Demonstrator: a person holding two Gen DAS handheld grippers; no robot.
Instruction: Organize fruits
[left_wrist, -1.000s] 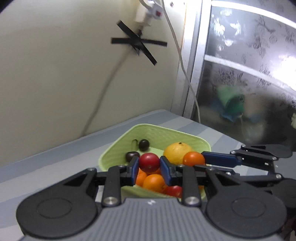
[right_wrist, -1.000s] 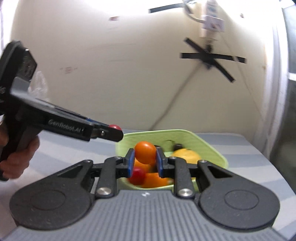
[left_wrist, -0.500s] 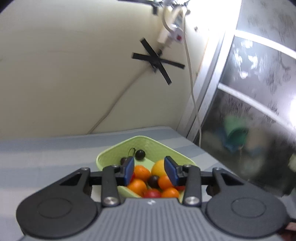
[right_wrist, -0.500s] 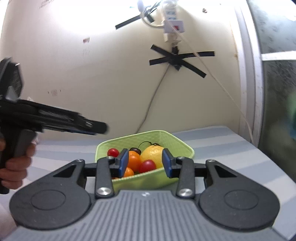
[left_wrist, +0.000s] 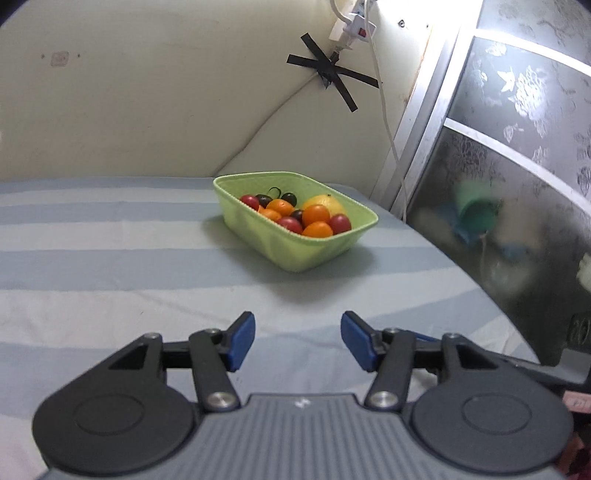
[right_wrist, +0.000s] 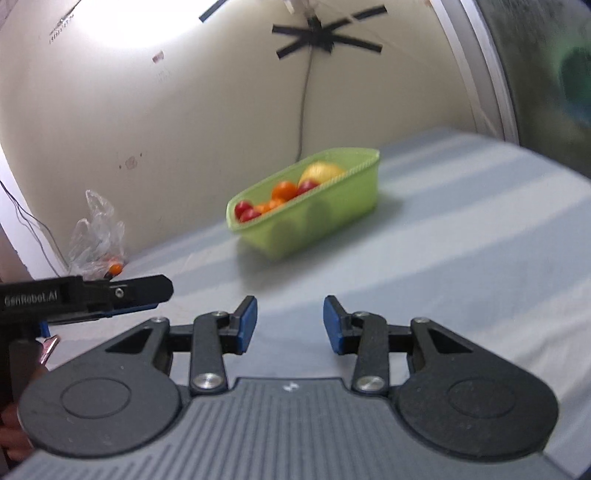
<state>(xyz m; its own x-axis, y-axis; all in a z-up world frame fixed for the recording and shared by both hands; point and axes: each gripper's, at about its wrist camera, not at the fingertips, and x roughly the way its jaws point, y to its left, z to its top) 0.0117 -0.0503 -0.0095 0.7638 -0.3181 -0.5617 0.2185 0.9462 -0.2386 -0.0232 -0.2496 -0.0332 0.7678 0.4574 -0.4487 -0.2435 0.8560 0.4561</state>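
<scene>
Green plastic basket (left_wrist: 295, 236) stood on the striped bench (left_wrist: 110, 258) near the wall, filled with small red, orange and dark fruits (left_wrist: 317, 216) and one yellow fruit (left_wrist: 325, 203). Both tools were well apart from it. Left tool (left_wrist: 297, 341) had just been opening, jaws apart, nothing between them. Right tool (right_wrist: 290, 325) was also parted and empty. A clear bag (right_wrist: 96, 236) lay by the wall

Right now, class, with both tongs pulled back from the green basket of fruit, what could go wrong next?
1. The fruit is heaped in the green basket; the orange fruit near its rim could roll out if knocked.
2. The basket sits near the table's right edge, so a push might slide it off.
3. The left tongs and right tongs hover close together and might collide.
</scene>
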